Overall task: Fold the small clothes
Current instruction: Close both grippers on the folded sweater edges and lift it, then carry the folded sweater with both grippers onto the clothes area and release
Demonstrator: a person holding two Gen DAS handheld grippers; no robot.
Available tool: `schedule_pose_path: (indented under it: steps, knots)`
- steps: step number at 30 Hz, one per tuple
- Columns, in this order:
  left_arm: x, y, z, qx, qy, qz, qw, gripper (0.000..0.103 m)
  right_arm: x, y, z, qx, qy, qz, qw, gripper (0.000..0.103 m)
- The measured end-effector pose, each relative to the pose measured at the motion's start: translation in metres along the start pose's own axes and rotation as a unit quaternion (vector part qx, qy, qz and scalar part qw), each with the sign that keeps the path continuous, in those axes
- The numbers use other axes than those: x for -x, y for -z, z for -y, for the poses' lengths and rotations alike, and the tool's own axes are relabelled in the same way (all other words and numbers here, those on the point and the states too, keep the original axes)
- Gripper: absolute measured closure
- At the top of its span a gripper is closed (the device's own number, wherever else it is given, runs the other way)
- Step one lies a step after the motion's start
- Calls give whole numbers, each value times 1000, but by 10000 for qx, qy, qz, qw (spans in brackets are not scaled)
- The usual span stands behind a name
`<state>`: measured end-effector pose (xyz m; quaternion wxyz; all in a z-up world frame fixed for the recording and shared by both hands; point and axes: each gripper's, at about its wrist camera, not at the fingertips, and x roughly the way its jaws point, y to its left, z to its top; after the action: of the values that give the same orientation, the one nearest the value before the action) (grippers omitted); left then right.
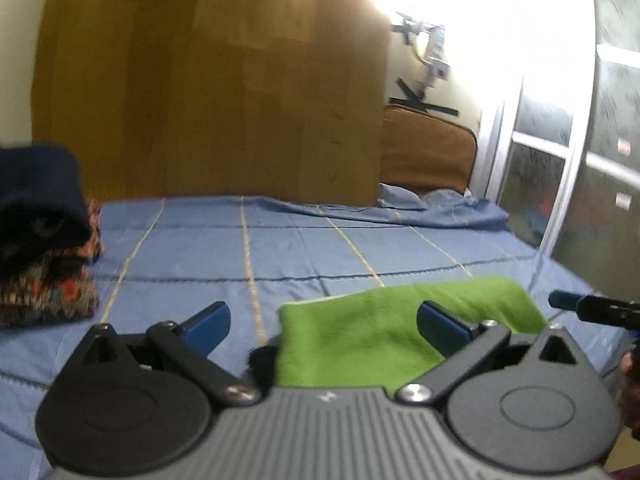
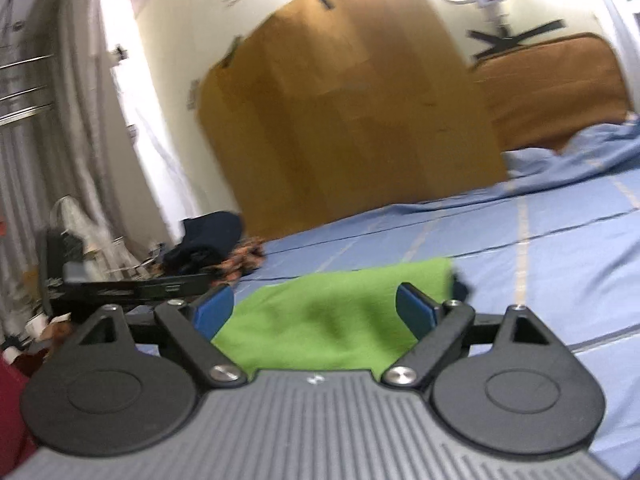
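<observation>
A folded green cloth (image 1: 392, 324) lies flat on the blue bedsheet (image 1: 280, 248), with a small dark piece showing at its left edge. My left gripper (image 1: 323, 322) is open just above the near left part of the cloth, its blue pads apart and holding nothing. In the right wrist view the same green cloth (image 2: 332, 312) lies under and ahead of my right gripper (image 2: 314, 306), whose jaws stand wide open with the cloth below them and not pinched. The tip of the right gripper (image 1: 588, 306) pokes in at the right edge of the left wrist view.
A pile of folded clothes (image 1: 44, 240), dark blue on top of patterned ones, sits at the bed's left side. A large brown cardboard sheet (image 1: 208, 88) leans against the wall behind the bed, a brown cushion (image 1: 428, 148) beside it. A glass door (image 1: 560, 152) stands to the right.
</observation>
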<state>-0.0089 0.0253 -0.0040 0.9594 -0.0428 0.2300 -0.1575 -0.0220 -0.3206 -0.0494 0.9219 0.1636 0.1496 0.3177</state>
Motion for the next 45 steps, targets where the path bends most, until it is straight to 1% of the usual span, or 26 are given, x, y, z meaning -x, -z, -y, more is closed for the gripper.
schedule_pose_path:
  steps: [1, 4, 6, 9, 14, 17, 19, 20, 21, 27, 31, 34, 37, 41, 45]
  knots:
    - [-1, 0, -10, 185, 56, -91, 9998, 0, 1, -2, 6, -70, 110, -20, 9999, 13]
    - [-14, -1, -37, 723, 147, -650, 9952, 0, 3, -3, 26, -466, 433, -178, 9978, 13]
    - [-22, 3, -55, 1156, 322, -915, 9886, 0, 4, -1, 40, -840, 507, -310, 9947, 13]
    - [-33, 9, -73, 1730, 763, -1197, 9746, 0, 6, 2, 55, -1235, 466, -427, 9903, 13]
    - [-44, 17, -77, 2087, 1248, -1359, 9604, 0, 2, 5, 61, -1436, 442, -749, 9858, 13]
    - [-53, 22, -74, 2231, 1522, -1501, 9511, 0, -6, 5, 60, -1372, 401, -1000, 9847, 13]
    - [-59, 26, -72, 2281, 1651, -1577, 9465, 0, -13, 6, 59, -1363, 380, -1203, 9826, 13]
    - [-60, 26, -70, 2257, 1671, -1542, 9473, 0, -17, 6, 59, -1376, 372, -1298, 9812, 13]
    - [-61, 26, -67, 2246, 1701, -1550, 9469, 0, -18, 5, 59, -1355, 354, -1301, 9816, 13]
    - [-64, 29, -64, 2368, 1819, -1512, 9423, 0, -30, 3, 59, -1465, 201, -1422, 9787, 11]
    - [-66, 31, -64, 2465, 1916, -1440, 9390, 0, -43, 5, 60, -1691, -87, -1445, 9749, 10]
    - [-69, 32, -63, 2482, 2002, -1413, 9372, 0, -54, 6, 49, -1538, -166, -1531, 9760, 10]
    - [-71, 31, -60, 2414, 2047, -1386, 9384, 0, -66, 7, 39, -1508, -245, -1572, 9757, 10]
    - [-73, 30, -56, 2321, 2033, -1369, 9413, 0, -78, 9, 33, -1556, -340, -1521, 9754, 10]
    - [-73, 28, -54, 2305, 1993, -1408, 9420, 0, -74, 9, 32, -1283, -327, -1596, 9783, 11]
